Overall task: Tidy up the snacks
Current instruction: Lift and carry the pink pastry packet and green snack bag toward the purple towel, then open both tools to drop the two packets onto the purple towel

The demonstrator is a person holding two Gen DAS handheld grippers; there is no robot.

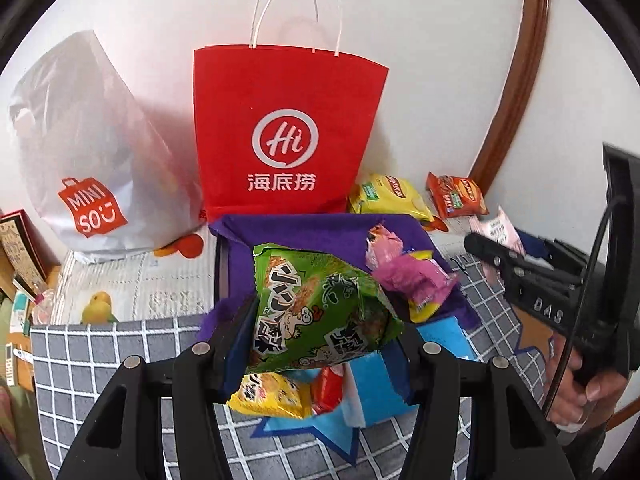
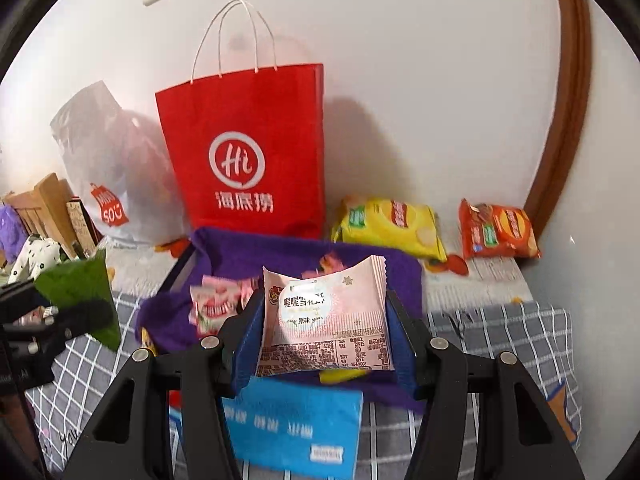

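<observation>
My left gripper (image 1: 322, 330) is shut on a green snack packet (image 1: 320, 312), held above a purple felt bin (image 1: 304, 236). Pink and yellow packets (image 1: 408, 280) lie in that bin. A yellow packet (image 1: 268, 396) and a red one (image 1: 328, 388) sit below the green packet. My right gripper (image 2: 324, 320) is shut on a pale pink snack packet (image 2: 326, 316), also over the purple bin (image 2: 248, 260). Small pink packets (image 2: 216, 304) lie inside it. The green packet (image 2: 80, 292) and the left gripper (image 2: 76, 318) show at the left edge of the right wrist view.
A red paper bag (image 1: 288, 132) and a white plastic bag (image 1: 92, 160) stand against the wall. A yellow chip bag (image 2: 392, 228) and an orange one (image 2: 496, 232) lie at the back right. A blue box (image 2: 296, 424) sits in front on the grey checked cloth (image 2: 500, 336).
</observation>
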